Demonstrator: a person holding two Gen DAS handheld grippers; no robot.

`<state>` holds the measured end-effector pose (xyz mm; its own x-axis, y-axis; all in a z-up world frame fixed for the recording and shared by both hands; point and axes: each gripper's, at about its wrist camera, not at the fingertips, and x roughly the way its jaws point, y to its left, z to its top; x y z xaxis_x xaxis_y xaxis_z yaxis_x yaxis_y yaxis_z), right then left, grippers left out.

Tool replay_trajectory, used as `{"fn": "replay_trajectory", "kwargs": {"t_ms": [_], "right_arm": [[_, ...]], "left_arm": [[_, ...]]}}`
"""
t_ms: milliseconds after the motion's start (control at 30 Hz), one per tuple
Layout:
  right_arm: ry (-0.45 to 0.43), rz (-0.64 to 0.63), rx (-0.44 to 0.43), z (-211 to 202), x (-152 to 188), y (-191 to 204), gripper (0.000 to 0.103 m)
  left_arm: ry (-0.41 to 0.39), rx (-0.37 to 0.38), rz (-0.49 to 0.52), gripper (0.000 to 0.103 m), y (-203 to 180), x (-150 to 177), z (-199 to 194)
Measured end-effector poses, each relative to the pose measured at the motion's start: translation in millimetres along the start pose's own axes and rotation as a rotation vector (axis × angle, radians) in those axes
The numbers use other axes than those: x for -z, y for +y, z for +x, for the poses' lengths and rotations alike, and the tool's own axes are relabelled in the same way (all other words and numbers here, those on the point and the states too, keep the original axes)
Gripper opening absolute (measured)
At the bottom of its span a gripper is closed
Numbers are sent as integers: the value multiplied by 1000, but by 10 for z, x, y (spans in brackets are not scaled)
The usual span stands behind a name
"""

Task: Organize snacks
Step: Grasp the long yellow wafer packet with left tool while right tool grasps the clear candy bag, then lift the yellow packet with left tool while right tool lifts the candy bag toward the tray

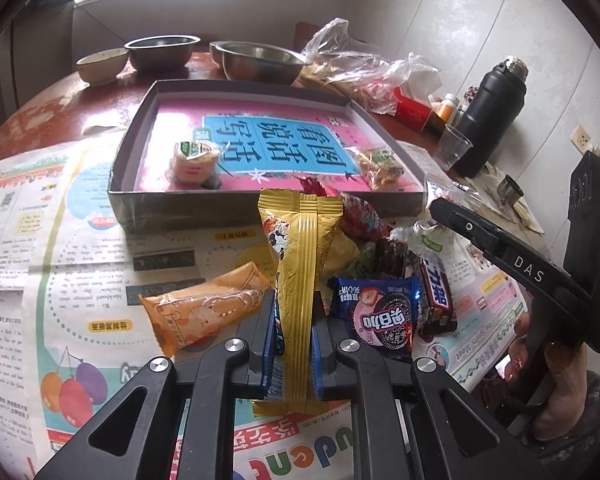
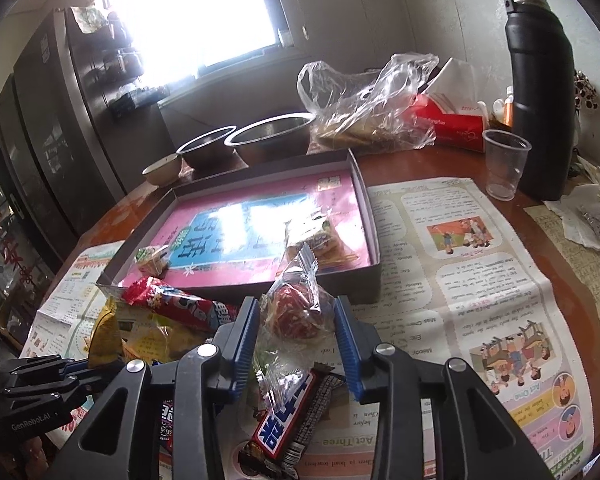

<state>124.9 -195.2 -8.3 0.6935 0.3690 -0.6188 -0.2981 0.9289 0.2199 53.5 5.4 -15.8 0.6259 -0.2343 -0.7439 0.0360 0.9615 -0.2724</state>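
My left gripper (image 1: pixel 294 300) is shut on a gold snack packet (image 1: pixel 300 248), which stands upright between the blue pads above the newspaper. My right gripper (image 2: pixel 296 332) is shut on a clear-wrapped red snack (image 2: pixel 296 312), and both pads touch the wrapper. In the left wrist view, one finger of the right gripper (image 1: pixel 436 204) reaches in from the right. A grey box (image 1: pixel 116 184) (image 2: pixel 374 280) with a pink bottom holds a round cake (image 1: pixel 194 160) and a clear packet (image 1: pixel 380 164). Loose snacks lie before the box: an orange packet (image 1: pixel 204 308), a blue cookie packet (image 1: pixel 380 316) and a chocolate bar (image 2: pixel 292 420).
Newspaper (image 2: pixel 460 280) covers the round wooden table. Behind the box stand metal bowls (image 1: pixel 260 60), a small ceramic bowl (image 1: pixel 100 64) and a clear plastic bag (image 2: pixel 372 108). At the right are a black flask (image 2: pixel 540 92), a plastic cup (image 2: pixel 504 164) and a red tissue box (image 2: pixel 448 124).
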Motion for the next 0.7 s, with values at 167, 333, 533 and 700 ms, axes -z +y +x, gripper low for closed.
{"fn": "replay_trajectory", "kwargs": {"t_ms": [167,333,533,700], "right_arm": [[-18,-1,-4,-74,-26,14,38],[-32,-7,-5,-116,-59,47,38],[-36,-16,-4,-143,-69,84,38],[-48,-27,-8,-173,-97,132,38]], "left_arm": [[-24,-10,-6,14,20,-38,-75],[-40,-19,-9,14,40,-84,-118],[-61,-28,-10,14,66,-155,-153],[-90,-37,-22,14,95,-248,-203]]}}
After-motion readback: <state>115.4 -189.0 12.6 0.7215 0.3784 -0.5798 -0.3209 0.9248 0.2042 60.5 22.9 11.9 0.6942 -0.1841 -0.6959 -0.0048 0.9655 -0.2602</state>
